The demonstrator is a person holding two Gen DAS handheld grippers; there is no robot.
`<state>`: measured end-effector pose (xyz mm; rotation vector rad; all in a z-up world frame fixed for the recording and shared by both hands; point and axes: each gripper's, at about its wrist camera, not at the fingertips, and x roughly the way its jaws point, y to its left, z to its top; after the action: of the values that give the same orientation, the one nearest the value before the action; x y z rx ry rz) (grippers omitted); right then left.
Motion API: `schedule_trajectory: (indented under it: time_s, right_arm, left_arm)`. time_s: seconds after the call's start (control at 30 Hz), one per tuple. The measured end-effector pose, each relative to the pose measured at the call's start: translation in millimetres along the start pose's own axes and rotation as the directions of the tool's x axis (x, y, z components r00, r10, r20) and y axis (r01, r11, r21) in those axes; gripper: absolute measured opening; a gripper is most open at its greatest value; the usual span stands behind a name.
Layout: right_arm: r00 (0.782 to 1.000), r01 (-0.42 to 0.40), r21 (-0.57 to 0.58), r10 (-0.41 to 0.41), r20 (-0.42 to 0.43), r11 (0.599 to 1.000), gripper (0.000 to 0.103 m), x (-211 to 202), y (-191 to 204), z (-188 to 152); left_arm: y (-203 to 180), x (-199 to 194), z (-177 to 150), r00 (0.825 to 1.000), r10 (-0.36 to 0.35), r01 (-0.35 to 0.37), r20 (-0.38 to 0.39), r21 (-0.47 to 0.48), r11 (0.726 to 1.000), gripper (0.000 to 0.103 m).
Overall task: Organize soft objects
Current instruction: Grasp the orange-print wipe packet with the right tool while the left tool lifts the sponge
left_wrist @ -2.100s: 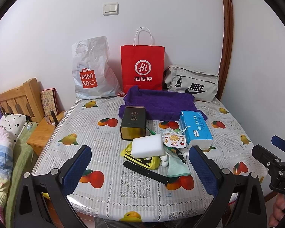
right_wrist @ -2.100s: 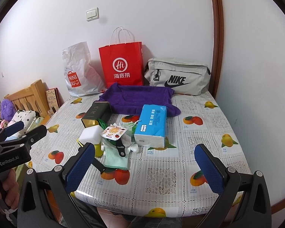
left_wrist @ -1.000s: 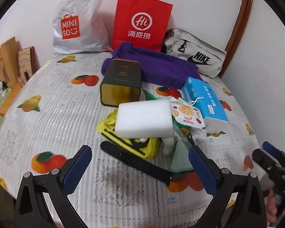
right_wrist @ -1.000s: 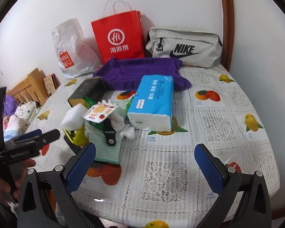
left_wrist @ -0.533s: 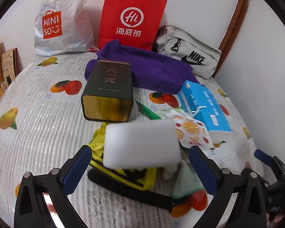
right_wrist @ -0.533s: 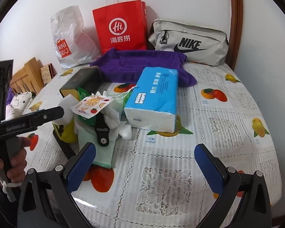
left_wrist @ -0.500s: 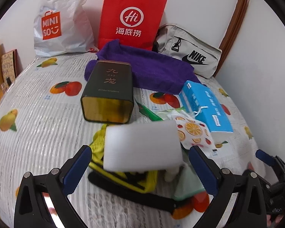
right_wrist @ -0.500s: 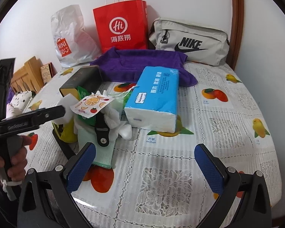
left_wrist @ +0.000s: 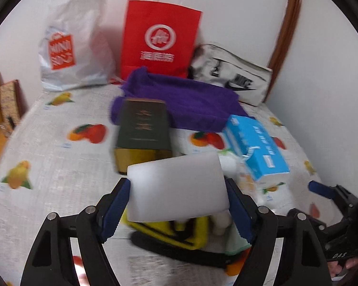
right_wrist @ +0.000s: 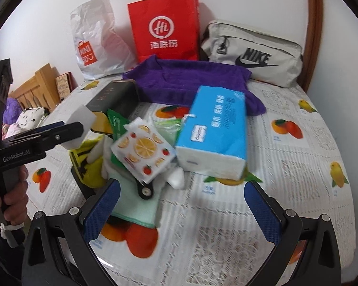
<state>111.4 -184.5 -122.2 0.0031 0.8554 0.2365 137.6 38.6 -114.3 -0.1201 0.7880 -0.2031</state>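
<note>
Right wrist: NIKE bag (right_wrist: pixel 253 52), MINISO bag (right_wrist: pixel 95 43)

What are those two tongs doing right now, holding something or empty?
Left tongs: closing on the white sponge block, which sits between the blue pads.
Right tongs: open and empty, above the tablecloth.

Fruit-print table (right_wrist: pixel 298 166) bearing tissue pack (right_wrist: pixel 214 131), dark tin (left_wrist: pixel 142 131), purple towel (right_wrist: pixel 191 78), bags
</note>
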Motion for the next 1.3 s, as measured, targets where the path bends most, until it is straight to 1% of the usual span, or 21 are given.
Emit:
schedule_trajectory:
  time_s: [0.03,0.1,0.17,0.33,0.43,0.57,0.7,0.73,0.77,0.8,0.87,0.9,1.0,1.13,1.3]
  right_arm:
    - [1.000,-0.006,-0.008,0.006,-0.001,1.000,0.103,2.3,2.8,2.3]
    - [1.000,-0.015,-0.020,0.015,-0.005,1.000,0.103,10.1,8.7,6.1]
    - [0.999,-0.032,-0.004,0.032,-0.014,0.999,0.103,19.0,11.6,9.4]
    - [0.996,-0.079,0.050,0.081,-0.042,0.996,0.103,41.4,17.4,17.4]
    - [0.990,-0.128,0.119,0.135,-0.051,0.985,0.103,52.8,14.6,21.6]
    - [0.978,-0.173,0.197,0.192,-0.080,0.965,0.103,69.9,11.7,23.6]
    - [0.977,-0.181,0.207,0.200,-0.074,0.961,0.101,78.5,15.7,25.1]
    - [0.973,-0.203,0.211,0.222,-0.066,0.956,0.101,79.8,17.3,24.3]
    - [0.968,-0.223,0.213,0.241,-0.063,0.951,0.096,81.5,17.9,24.7]
    - [0.963,-0.241,0.216,0.260,-0.065,0.946,0.084,83.3,18.7,24.7]
    - [0.958,-0.258,0.203,0.278,-0.074,0.945,0.074,86.8,21.9,25.0]
    - [0.958,-0.258,0.200,0.276,-0.072,0.945,0.074,85.1,22.5,24.9]
    - [0.963,-0.251,0.176,0.263,-0.052,0.952,0.065,78.2,24.8,24.8]
    - [0.965,-0.253,0.131,0.259,-0.027,0.958,0.061,62.3,28.1,24.6]
    - [0.962,-0.269,0.115,0.272,-0.014,0.956,0.059,46.7,25.8,18.4]
  left_arm:
    - [6.1,-2.5,-0.2,0.999,0.038,-0.038,0.002,-0.002,0.999,0.078]
    - [17.6,-3.5,-1.7,0.996,0.087,-0.087,-0.004,-0.015,0.996,0.078]
    - [29.2,-3.1,-5.1,0.995,0.102,-0.103,-0.010,-0.042,0.994,0.078]
    - [49.5,3.2,-12.7,0.996,0.083,-0.086,-0.035,-0.094,0.992,0.078]
    - [54.5,7.4,-15.8,0.996,0.073,-0.078,-0.047,-0.105,0.991,0.078]
    - [56.5,13.8,-20.3,0.996,0.066,-0.073,-0.065,-0.109,0.991,0.079]
    - [57.8,19.0,-22.5,0.995,0.051,-0.060,-0.082,-0.112,0.992,0.079]
    - [57.8,19.9,-22.8,0.995,0.045,-0.054,-0.084,-0.114,0.992,0.079]
    - [58.4,20.6,-23.1,0.996,0.036,-0.046,-0.086,-0.118,0.992,0.079]
    - [58.8,21.2,-23.6,0.996,0.029,-0.039,-0.088,-0.124,0.992,0.079]
    - [58.9,22.6,-24.2,0.995,0.025,-0.037,-0.092,-0.127,0.991,0.080]
    - [58.9,22.7,-24.4,0.995,0.027,-0.038,-0.093,-0.124,0.991,0.080]
    - [59.1,22.0,-24.3,0.995,0.025,-0.037,-0.093,-0.127,0.991,0.080]
    - [59.4,20.4,-25.0,0.995,0.029,-0.041,-0.094,-0.129,0.991,0.080]
    - [59.9,14.6,-29.0,0.994,0.052,-0.063,-0.092,-0.126,0.990,0.080]
